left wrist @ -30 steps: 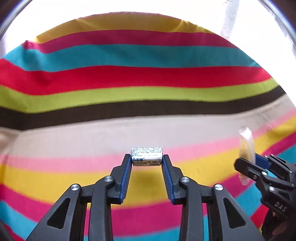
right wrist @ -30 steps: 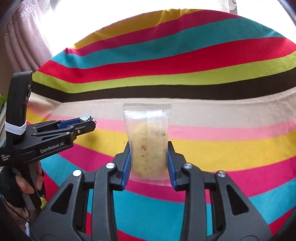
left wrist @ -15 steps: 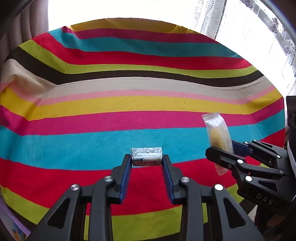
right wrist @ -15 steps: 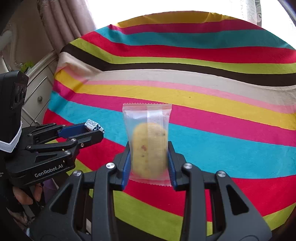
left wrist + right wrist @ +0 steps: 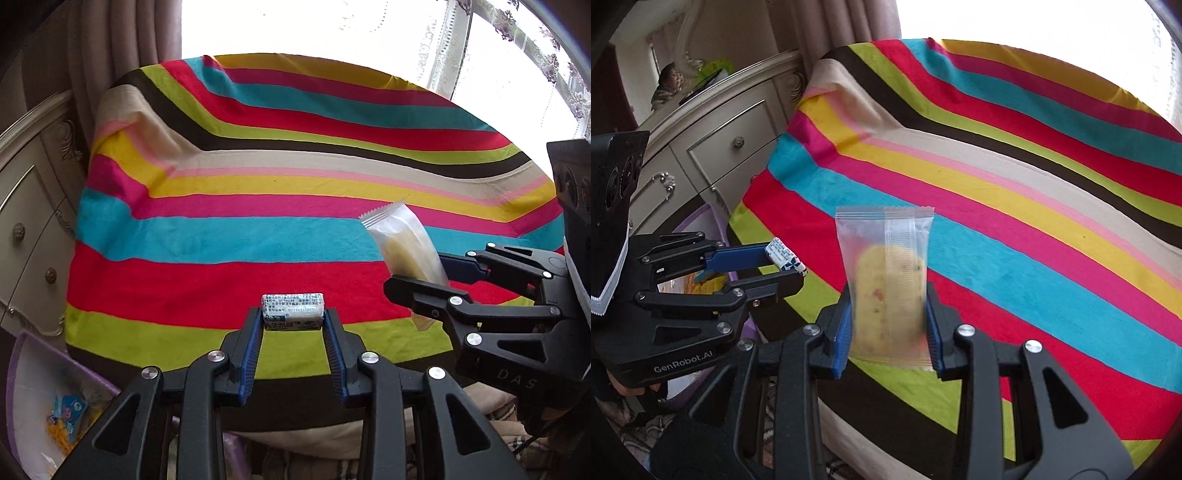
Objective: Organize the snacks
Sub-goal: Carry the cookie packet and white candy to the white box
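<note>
Our left gripper [image 5: 293,325] clamps a small wrapped candy [image 5: 292,312]. Our right gripper [image 5: 889,325] grips a bagged cookie [image 5: 886,291] upright over the striped cloth [image 5: 1015,206].

Purple bin [image 5: 22,369] cut off at frame edge, its packets [image 5: 66,410] unreadable

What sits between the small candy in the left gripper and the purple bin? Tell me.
Nothing solid. In the left wrist view only the striped cloth's edge lies between the candy in the left gripper and the purple bin at lower left.
</note>
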A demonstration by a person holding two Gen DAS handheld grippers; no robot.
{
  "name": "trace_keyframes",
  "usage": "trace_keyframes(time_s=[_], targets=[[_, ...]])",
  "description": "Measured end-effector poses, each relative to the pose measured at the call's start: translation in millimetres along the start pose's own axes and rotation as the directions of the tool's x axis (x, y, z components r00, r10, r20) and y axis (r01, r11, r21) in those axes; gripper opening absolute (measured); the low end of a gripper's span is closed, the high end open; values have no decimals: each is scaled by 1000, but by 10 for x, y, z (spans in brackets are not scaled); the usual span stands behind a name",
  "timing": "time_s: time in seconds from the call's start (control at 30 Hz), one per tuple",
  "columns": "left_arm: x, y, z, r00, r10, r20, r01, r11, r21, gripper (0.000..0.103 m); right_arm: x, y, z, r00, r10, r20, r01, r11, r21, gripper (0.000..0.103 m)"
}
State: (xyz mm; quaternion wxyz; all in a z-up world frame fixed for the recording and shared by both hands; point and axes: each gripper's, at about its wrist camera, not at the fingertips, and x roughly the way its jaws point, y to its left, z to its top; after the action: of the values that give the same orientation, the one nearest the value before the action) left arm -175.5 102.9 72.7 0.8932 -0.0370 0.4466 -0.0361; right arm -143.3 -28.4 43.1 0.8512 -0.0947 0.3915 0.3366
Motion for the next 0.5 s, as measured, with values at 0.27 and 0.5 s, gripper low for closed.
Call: trace_keyframes(time_s=[0.27,0.5], targets=[[-430,623,-369,996,87,20,-85,992,-90,34,90,727,150,997,75,-23,-77,987,-141,38],[-805,1048,-752,988,155,26,-148,974,-172,34,129,1389,194,990,135,-41,-141,954,-264,38]])
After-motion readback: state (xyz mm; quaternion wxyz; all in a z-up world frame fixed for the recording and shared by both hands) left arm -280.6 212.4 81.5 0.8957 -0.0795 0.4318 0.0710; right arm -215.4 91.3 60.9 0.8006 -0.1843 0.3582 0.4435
